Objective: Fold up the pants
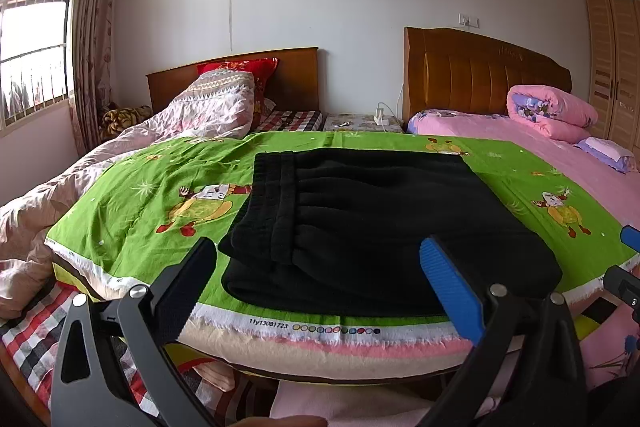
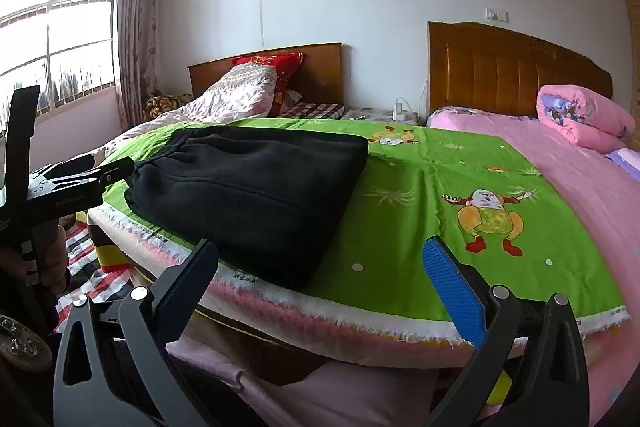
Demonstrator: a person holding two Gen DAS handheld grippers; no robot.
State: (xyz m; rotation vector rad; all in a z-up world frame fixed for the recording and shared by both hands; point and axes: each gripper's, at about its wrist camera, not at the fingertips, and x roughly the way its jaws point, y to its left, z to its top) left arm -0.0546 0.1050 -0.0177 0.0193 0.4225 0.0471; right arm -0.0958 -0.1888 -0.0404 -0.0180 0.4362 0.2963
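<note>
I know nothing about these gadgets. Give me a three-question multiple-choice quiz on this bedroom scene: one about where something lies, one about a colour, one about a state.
1. Where do the black pants lie?
A. on the green cartoon sheet
B. on the floor
C. on the pink quilt roll

2. What colour is the pad on one finger of the left gripper?
A. red
B. blue
C. yellow

3. What state are the pants in?
A. hanging from a gripper
B. spread out full length
C. folded into a compact stack

Answers: 1 A, green sheet shows all round the pants. 2 B, one finger bears a ridged blue pad. 3 C, layers lie stacked with the waistband on top, and both the left and the right gripper are open, holding nothing.
</note>
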